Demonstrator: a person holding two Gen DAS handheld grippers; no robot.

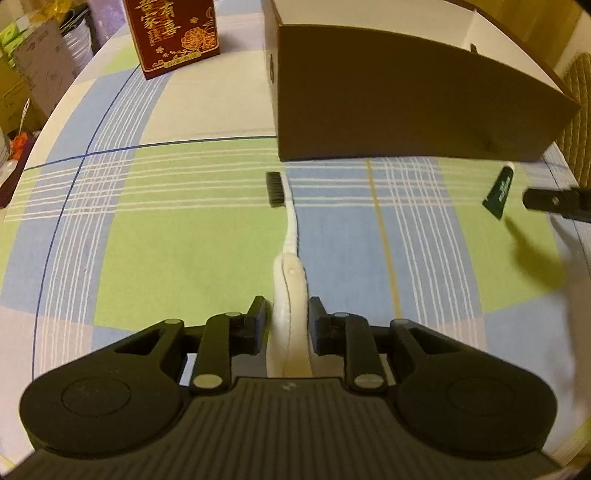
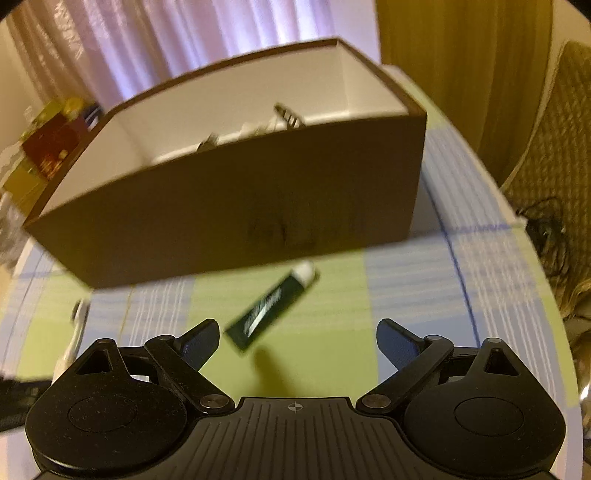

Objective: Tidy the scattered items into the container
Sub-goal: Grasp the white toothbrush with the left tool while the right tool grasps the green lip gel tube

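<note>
A white toothbrush (image 1: 291, 229) with black bristles points toward the brown box (image 1: 406, 99). My left gripper (image 1: 288, 314) is shut on its thick handle. A dark green tube (image 2: 271, 308) with a white cap lies on the checked cloth just before the box's front wall (image 2: 236, 206). My right gripper (image 2: 297, 341) hangs open right behind the tube, holding nothing. The left wrist view shows the tube (image 1: 498, 192) at the far right, beside a fingertip of the right gripper. Blurred items (image 2: 288, 114) lie inside the white-lined box. The toothbrush handle (image 2: 75, 325) shows at the left edge.
A red gift box with gold lettering (image 1: 173, 33) stands at the table's far left. Cardboard boxes and clutter (image 1: 33, 74) sit beyond the table's left edge. A padded chair (image 2: 550, 155) stands to the right. Curtains hang behind the table.
</note>
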